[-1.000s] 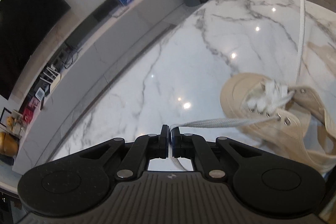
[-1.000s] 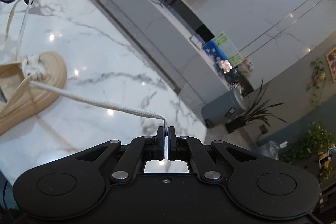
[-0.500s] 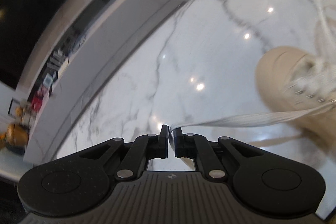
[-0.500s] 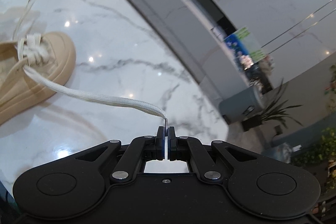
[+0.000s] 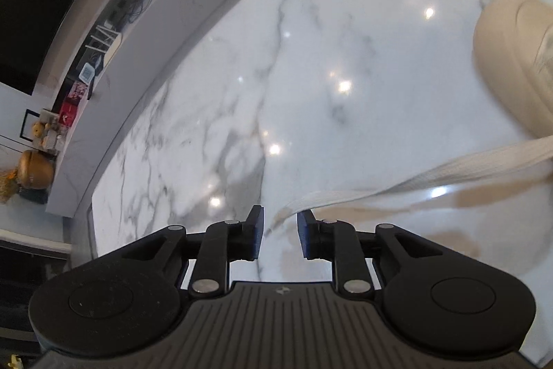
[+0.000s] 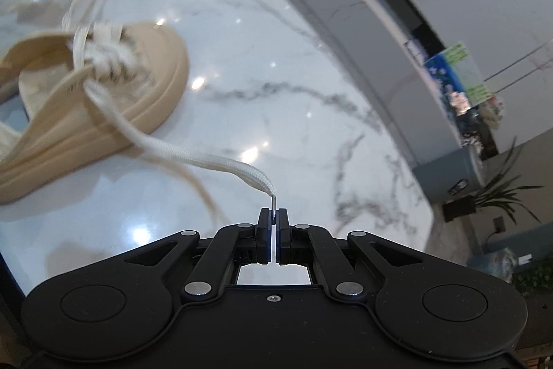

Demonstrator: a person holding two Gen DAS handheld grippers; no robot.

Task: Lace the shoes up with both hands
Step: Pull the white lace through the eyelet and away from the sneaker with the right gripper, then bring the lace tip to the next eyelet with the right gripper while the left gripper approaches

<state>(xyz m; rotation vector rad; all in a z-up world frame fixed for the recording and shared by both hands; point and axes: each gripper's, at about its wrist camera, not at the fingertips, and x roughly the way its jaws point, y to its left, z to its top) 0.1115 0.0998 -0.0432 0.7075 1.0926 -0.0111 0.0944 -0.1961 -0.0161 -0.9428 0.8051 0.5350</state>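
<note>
Polished white marble table [image 6: 283,64], grey-veined and glossy, throwing back bright ceiling lights. On it a beige shoe [image 6: 152,92]: matt canvas upper, smooth ribbed rubber-looking sole. Its white lace [image 6: 193,158] is flat woven cloth, the weave plain to see, ending in a thin clear plastic tip. Right gripper [image 6: 274,220]: matt black plastic, finely speckled, with shiny metal pivot pins. Left gripper [image 5: 280,232]: the same matt black, ridged on its near housing.
</note>
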